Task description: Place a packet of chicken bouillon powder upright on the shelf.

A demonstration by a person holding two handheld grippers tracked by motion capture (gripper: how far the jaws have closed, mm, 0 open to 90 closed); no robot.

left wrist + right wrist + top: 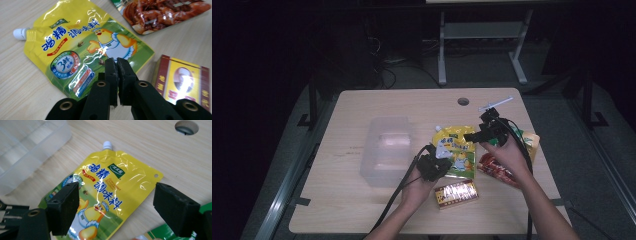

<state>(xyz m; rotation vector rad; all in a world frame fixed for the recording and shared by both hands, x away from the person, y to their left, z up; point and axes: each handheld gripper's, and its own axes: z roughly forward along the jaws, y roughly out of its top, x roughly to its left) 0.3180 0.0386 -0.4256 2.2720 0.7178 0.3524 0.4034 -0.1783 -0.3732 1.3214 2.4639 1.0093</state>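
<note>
Left gripper (117,62) has its jaws pinched together on the lower edge of the yellow spouted seasoning pouch (82,47), which lies flat on the wooden table (362,210) beside a clear plastic bin (387,150); right gripper (115,210) hovers wide open above it.

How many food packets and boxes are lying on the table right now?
4: the yellow spouted pouch at centre, the red packet right of it, the red-and-gold box nearest the person, a green-and-orange pack partly hidden behind the right hand.
</note>
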